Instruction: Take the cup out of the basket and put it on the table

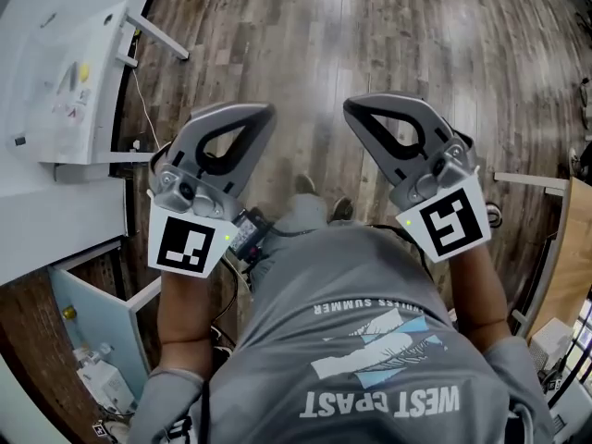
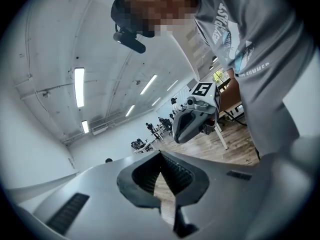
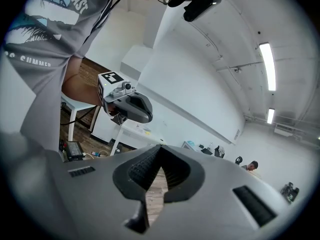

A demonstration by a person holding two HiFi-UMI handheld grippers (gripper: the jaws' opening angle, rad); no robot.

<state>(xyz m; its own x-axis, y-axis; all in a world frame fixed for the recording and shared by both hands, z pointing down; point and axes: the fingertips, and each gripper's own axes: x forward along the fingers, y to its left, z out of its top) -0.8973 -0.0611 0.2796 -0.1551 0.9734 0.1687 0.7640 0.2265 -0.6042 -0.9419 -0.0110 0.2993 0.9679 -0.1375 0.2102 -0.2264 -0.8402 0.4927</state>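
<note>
No cup and no basket shows in any view. In the head view my left gripper (image 1: 266,112) and right gripper (image 1: 351,107) are held side by side in front of the person's grey T-shirt, above the wooden floor. Both are shut with nothing between the fingers. In the left gripper view its jaws (image 2: 161,154) meet at the tips, and the right gripper (image 2: 192,120) hangs beyond them. In the right gripper view the closed jaws (image 3: 160,148) point toward a white wall, with the left gripper (image 3: 131,107) up to the left.
A white table (image 1: 55,81) with small items stands at the far left, a light blue cabinet (image 1: 92,308) below it. A wooden desk edge (image 1: 569,248) is at the right. Cables lie on the plank floor (image 1: 305,44) near the person's feet (image 1: 319,197).
</note>
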